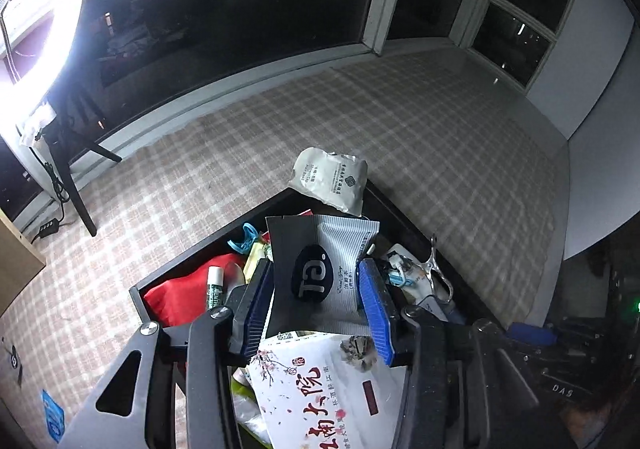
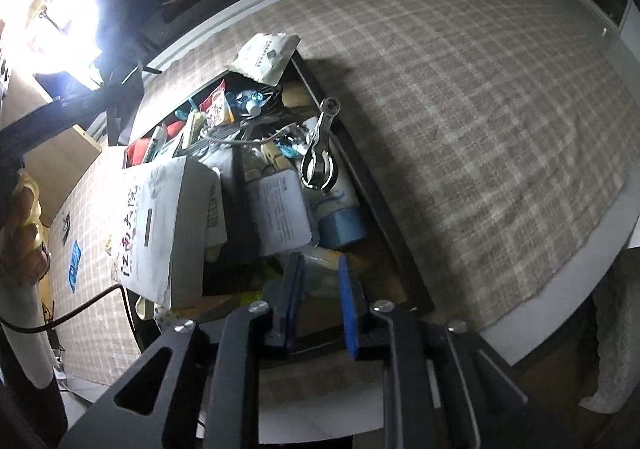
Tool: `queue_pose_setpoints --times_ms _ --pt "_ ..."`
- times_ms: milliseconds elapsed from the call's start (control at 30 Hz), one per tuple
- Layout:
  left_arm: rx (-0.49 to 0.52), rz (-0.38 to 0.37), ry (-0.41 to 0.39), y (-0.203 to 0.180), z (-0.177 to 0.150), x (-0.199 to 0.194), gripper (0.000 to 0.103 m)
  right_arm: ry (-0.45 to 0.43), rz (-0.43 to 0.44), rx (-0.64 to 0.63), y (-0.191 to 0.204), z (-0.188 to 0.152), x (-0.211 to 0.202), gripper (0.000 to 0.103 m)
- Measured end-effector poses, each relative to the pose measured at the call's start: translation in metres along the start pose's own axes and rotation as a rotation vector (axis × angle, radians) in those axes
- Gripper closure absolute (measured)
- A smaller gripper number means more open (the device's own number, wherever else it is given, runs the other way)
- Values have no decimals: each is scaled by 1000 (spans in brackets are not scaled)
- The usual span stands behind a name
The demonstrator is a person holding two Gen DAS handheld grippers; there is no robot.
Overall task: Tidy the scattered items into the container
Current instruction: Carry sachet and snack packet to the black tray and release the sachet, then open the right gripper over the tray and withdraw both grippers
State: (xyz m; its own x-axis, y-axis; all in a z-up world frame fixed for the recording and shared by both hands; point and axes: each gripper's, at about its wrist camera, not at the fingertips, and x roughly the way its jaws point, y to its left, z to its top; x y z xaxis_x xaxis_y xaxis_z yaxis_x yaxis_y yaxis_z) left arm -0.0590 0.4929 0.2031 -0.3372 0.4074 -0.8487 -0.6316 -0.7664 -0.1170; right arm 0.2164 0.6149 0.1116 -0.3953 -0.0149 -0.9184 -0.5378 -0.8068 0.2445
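My left gripper (image 1: pixel 318 285) is shut on a grey striped sachet (image 1: pixel 320 273) with a black oval logo, held above the dark container (image 1: pixel 176 269), which is full of items. In it lie a red pouch (image 1: pixel 180 297), a lip balm stick (image 1: pixel 214 287), a white tissue box with Chinese characters (image 1: pixel 320 389) and a metal clip (image 1: pixel 436 273). A white packet (image 1: pixel 330 179) rests on the far rim. My right gripper (image 2: pixel 320 289) is open and empty above the near end of the container (image 2: pixel 384 209). The tissue box (image 2: pixel 160 225), metal clip (image 2: pixel 320 153) and white packet (image 2: pixel 266 57) show there too.
The container stands on a checked tablecloth (image 1: pixel 360 121) beside a dark window (image 1: pixel 224 5). A bright ring lamp (image 1: pixel 36 29) on a tripod stands at the left. A cardboard box (image 2: pixel 64 153) sits left of the table. A white tube with a blue cap (image 2: pixel 340 213) lies in the container.
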Motion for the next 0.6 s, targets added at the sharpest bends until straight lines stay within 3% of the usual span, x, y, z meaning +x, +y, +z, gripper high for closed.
queue_pose_setpoints --times_ms 33,300,600 --pt "-2 2 2 2 0 -1 61 0 9 0 -1 2 0 73" --pt "3 -13 24 2 2 3 44 -8 14 -15 7 8 -5 72" --pt "-10 -18 26 6 6 -5 43 -18 24 -19 17 6 -12 72"
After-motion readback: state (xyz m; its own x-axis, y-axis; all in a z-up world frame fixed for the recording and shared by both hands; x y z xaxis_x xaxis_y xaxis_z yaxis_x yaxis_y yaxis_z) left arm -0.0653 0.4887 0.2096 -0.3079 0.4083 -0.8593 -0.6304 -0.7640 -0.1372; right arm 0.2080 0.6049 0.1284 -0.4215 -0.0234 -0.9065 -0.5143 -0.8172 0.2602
